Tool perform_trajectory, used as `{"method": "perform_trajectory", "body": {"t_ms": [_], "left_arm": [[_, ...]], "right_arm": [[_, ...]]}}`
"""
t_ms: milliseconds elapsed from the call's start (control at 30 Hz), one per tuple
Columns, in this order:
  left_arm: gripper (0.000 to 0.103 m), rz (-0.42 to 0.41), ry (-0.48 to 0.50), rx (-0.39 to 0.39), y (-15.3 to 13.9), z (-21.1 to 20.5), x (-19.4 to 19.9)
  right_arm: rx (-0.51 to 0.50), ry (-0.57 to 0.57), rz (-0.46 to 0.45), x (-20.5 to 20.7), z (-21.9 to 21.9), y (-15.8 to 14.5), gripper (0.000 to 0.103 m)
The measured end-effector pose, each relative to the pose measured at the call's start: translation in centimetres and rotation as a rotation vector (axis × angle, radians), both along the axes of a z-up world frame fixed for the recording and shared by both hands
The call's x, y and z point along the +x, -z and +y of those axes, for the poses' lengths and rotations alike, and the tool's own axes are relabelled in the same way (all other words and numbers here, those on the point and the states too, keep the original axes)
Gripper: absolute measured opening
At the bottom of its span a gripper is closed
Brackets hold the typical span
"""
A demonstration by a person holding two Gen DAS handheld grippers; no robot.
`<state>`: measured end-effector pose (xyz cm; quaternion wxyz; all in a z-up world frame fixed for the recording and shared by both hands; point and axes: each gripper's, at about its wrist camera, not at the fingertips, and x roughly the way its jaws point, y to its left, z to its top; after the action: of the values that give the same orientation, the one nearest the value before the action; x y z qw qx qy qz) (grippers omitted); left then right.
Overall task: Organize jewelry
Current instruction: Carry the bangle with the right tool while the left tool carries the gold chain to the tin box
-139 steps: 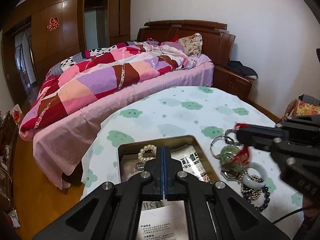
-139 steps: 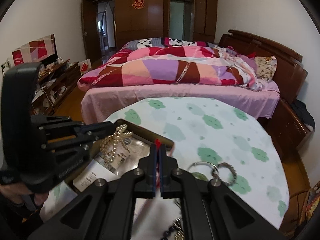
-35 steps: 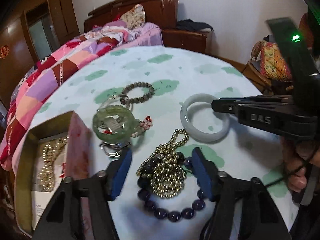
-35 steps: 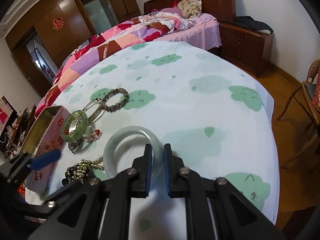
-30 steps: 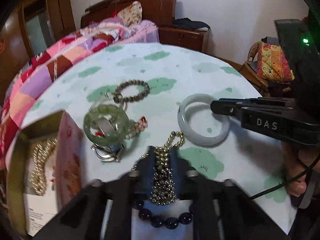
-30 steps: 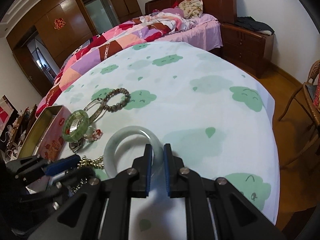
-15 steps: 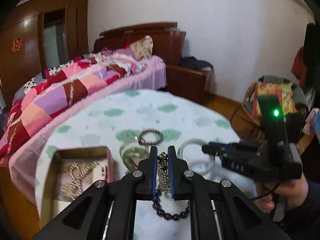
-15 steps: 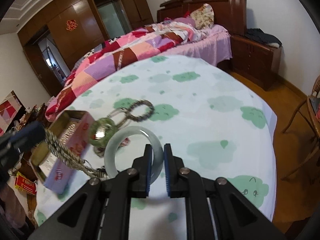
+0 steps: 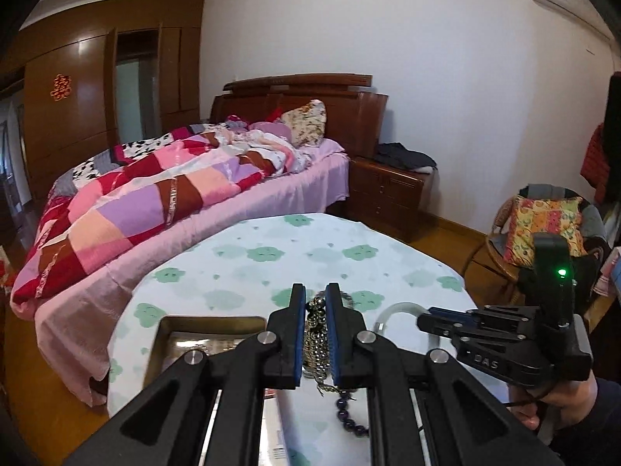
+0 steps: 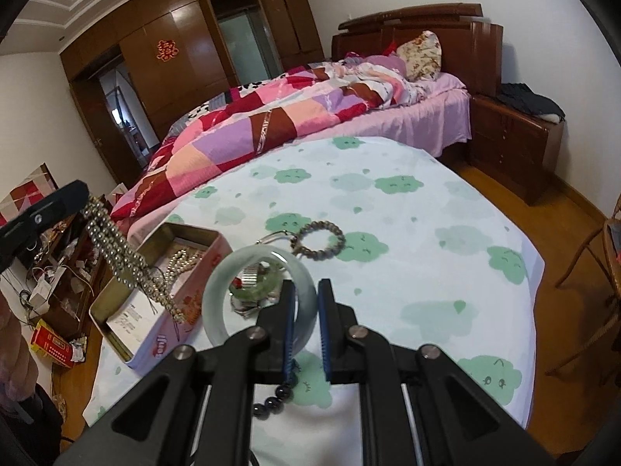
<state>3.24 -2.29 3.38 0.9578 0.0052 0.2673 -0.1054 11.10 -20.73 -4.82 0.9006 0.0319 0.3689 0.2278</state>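
Note:
My left gripper is shut on a gold bead necklace and holds it raised above the table; in the right wrist view the necklace hangs down over the open metal tin. My right gripper is shut on a pale jade bangle, lifted off the table; it also shows in the left wrist view. A green bangle with a red charm, a grey bead bracelet and a dark purple bead bracelet lie on the tablecloth. A pearl string lies in the tin.
The round table has a cloud-print cloth. A bed stands behind it, a nightstand at the right and a wicker chair beside the table. Clutter lies on the floor at the left.
My left gripper closed on the gold necklace and lifted it up and toward the tin. My right gripper lifted the jade bangle off the table.

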Motion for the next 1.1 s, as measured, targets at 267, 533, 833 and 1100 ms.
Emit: {"method": "perform_trajectory", "body": {"t_ms": [267, 533, 833, 1100], "left_arm": [[0.009, -0.003, -0.073, -0.006, 0.3, 2.9, 0.0], [0.009, -0.003, -0.127, -0.027, 0.6, 5.8, 0.1], [0.009, 0.010, -0.172, -0.013, 1.4, 8.0, 0.3], [0.009, 0.046, -0.205, -0.006, 3.2, 9.6, 0.9]], "right_arm": [[-0.024, -0.043, -0.023, -0.1, 2.0, -1.0, 0.014], [-0.051, -0.100, -0.046, -0.3, 5.1, -1.9, 0.014], [-0.076, -0.162, -0.050, 0.0, 8.4, -2.2, 0.014], [-0.103, -0.206, -0.043, 0.3, 11.4, -2.0, 0.014]]}}
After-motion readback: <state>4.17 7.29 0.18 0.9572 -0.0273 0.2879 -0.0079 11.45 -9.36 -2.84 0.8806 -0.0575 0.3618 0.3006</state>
